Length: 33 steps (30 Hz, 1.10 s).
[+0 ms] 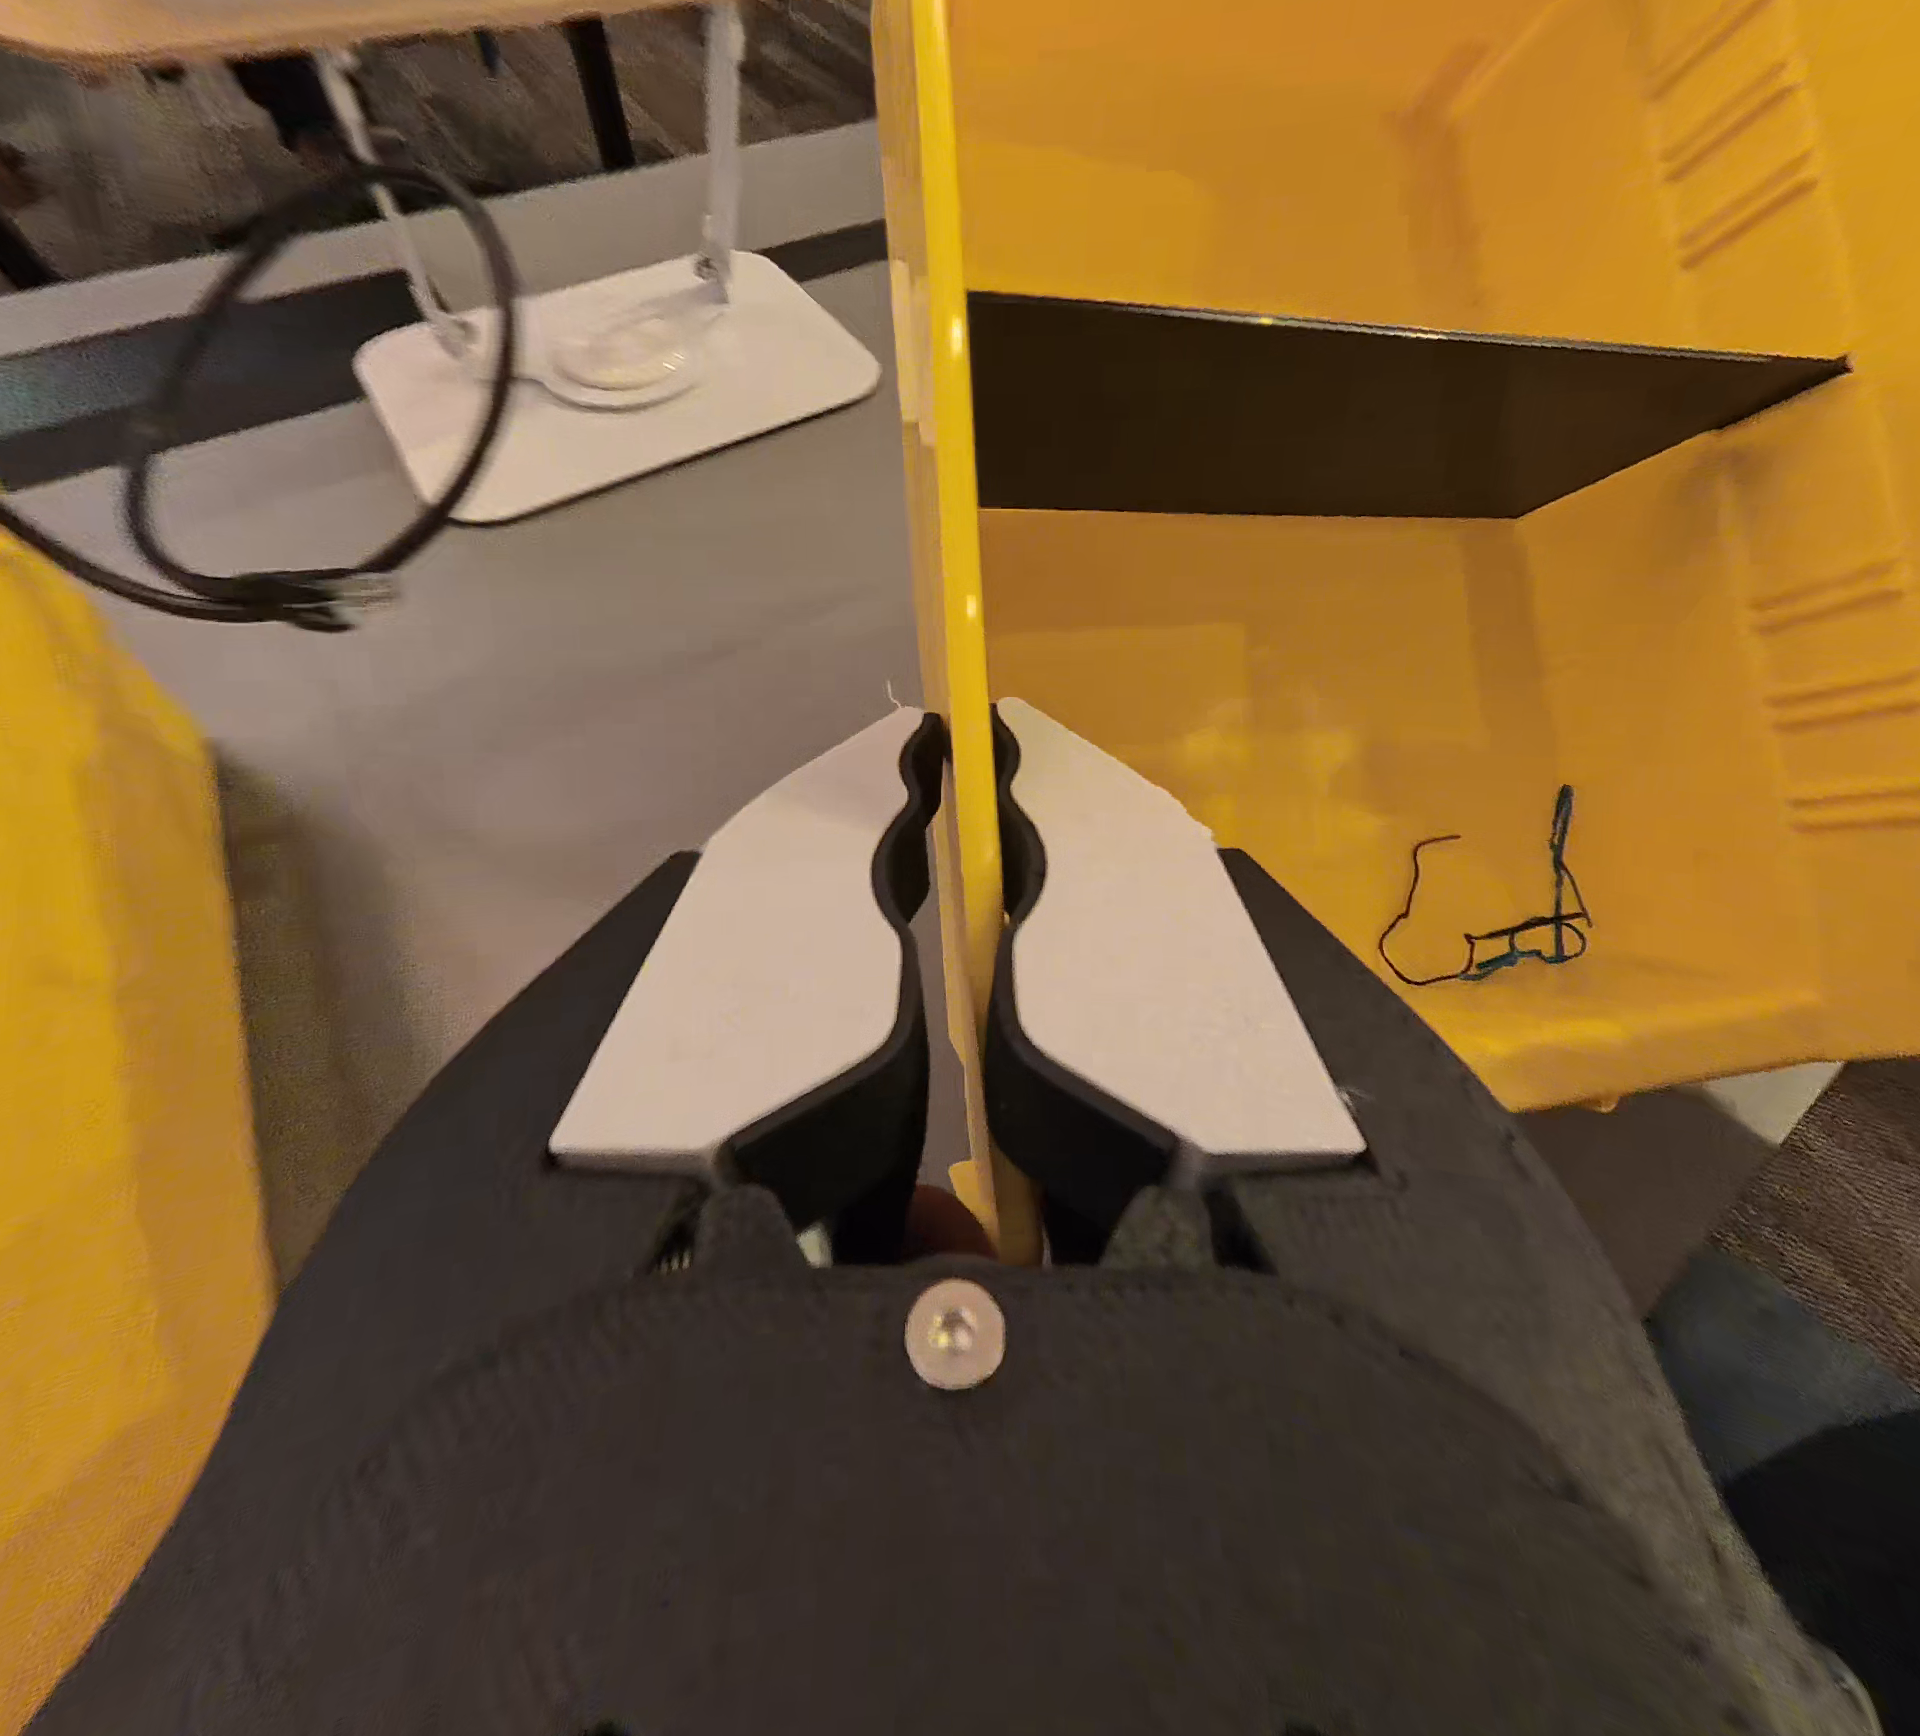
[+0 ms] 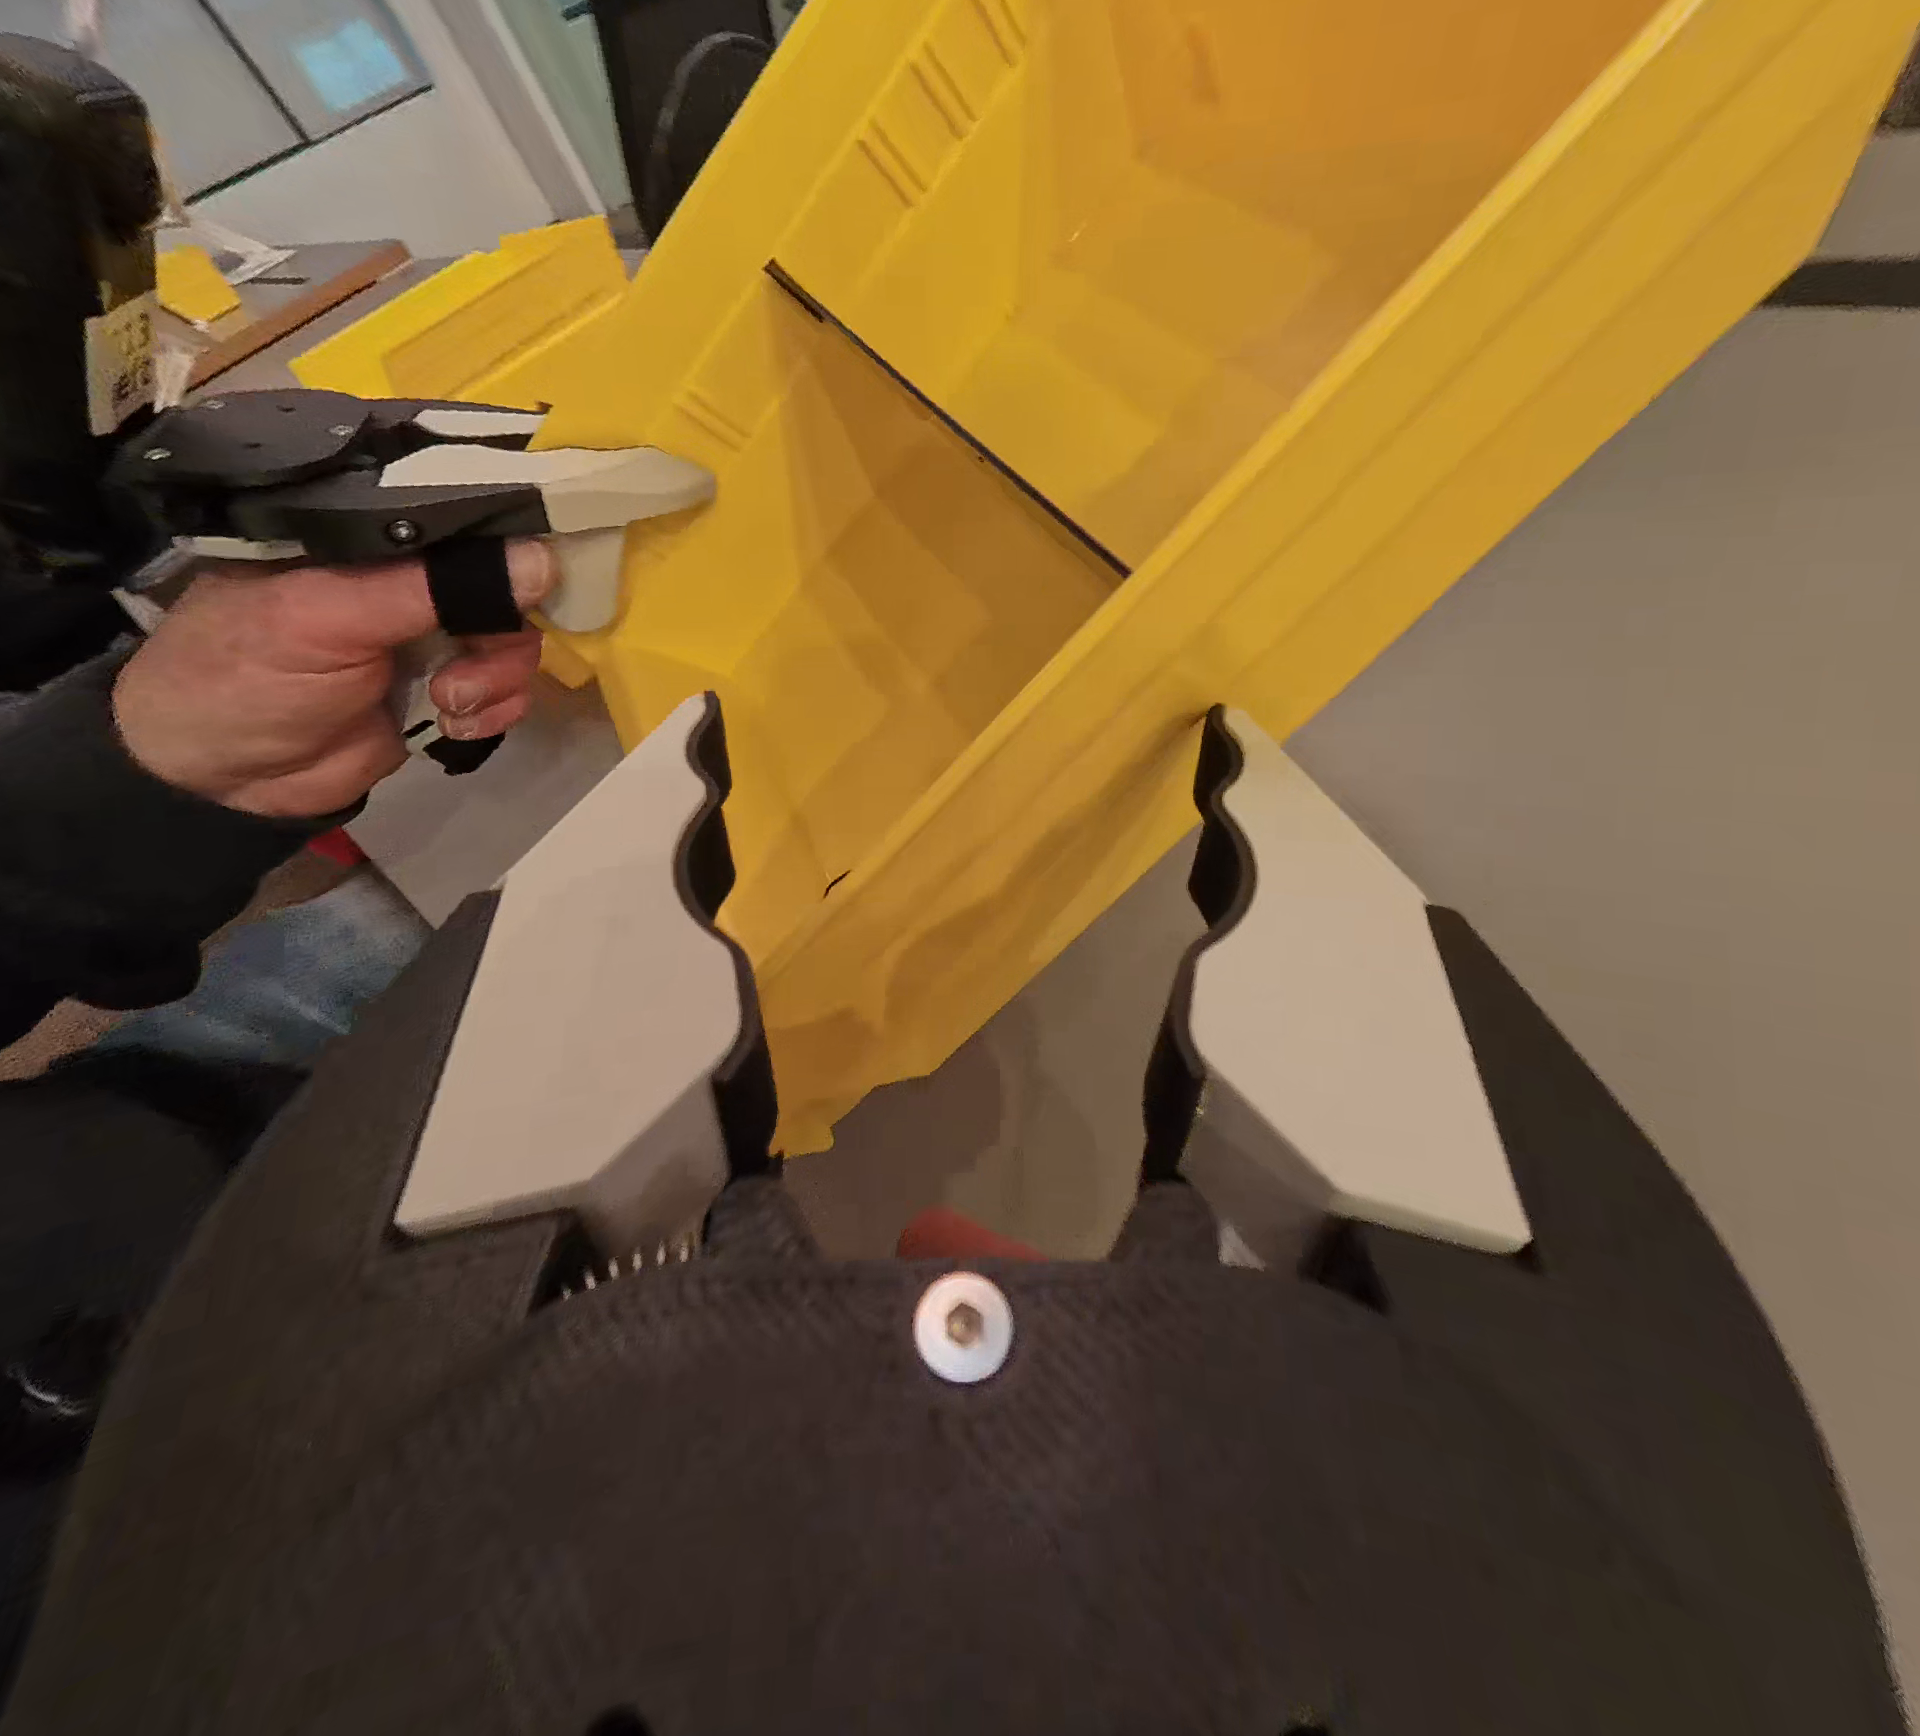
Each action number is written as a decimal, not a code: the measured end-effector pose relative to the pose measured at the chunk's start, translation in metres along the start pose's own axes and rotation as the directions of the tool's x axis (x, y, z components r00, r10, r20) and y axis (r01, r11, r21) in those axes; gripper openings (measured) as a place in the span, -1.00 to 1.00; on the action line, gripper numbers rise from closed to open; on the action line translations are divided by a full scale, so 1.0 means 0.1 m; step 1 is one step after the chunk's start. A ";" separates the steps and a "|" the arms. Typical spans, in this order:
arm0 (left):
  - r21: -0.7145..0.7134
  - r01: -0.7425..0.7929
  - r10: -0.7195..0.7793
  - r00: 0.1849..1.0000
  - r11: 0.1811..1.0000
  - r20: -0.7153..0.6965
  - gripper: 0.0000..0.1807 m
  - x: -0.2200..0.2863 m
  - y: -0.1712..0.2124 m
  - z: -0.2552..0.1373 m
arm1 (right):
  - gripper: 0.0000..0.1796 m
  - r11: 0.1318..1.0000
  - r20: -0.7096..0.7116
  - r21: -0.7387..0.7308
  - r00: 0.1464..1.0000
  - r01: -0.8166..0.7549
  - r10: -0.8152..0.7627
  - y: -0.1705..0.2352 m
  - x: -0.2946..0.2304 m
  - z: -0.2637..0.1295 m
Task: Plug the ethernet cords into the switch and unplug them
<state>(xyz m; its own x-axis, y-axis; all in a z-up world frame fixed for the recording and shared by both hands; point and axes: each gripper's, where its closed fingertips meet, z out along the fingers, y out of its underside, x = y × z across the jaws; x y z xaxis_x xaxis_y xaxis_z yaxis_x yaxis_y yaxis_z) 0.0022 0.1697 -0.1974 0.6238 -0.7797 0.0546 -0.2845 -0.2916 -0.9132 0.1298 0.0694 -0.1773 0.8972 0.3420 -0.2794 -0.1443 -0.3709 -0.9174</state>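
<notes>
Left gripper (image 1: 968, 730) fingers pinched tight on the side wall of a tilted yellow bin (image 1: 1351, 128), level and side-on in the right view, a person's hand (image 2: 312, 678) wrapped round its grip. Right gripper (image 2: 961, 720) fingers spread wide, the bin's near corner and rim lying between them, contact unclear. Beyond, on the grey table (image 1: 644, 647): looped black ethernet cords (image 1: 312, 439), plug ends loose, beside a white stand base (image 1: 623, 398); switch not identifiable.

The yellow bin (image 1: 1351, 128) runs off the frame's top and right; the black cords (image 1: 312, 439) are blurred.
</notes>
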 end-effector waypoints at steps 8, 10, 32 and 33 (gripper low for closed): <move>-0.125 0.033 -0.055 0.982 0.992 -0.179 -0.70 0.82 0.28 0.51 | -0.01 0.985 -0.105 -0.133 0.990 -0.108 0.094 0.34 0.81 -0.35; -0.161 0.046 -0.082 0.971 0.986 -0.225 -0.60 1.04 0.35 0.57 | 0.01 0.980 -0.136 -0.161 0.986 -0.120 0.099 0.40 0.98 -0.41; -0.076 -0.097 0.111 0.971 0.992 0.214 -0.30 -1.23 -0.04 -0.97 | -0.82 0.875 -0.343 -0.473 0.894 0.101 -0.288 0.68 1.88 -0.71; -0.130 -0.126 0.163 0.928 0.983 0.334 -0.30 -1.66 0.02 -1.17 | -0.82 0.872 -0.346 -0.478 0.891 0.103 -0.295 0.67 1.91 -0.74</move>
<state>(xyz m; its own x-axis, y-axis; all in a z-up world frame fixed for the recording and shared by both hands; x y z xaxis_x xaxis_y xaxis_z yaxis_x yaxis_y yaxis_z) -0.1871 0.2342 -0.1614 0.7757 -0.5864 -0.2334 -0.4534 -0.2605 -0.8524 0.3224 0.0463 -0.2713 0.9861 0.1155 0.1197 0.1663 -0.7008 -0.6937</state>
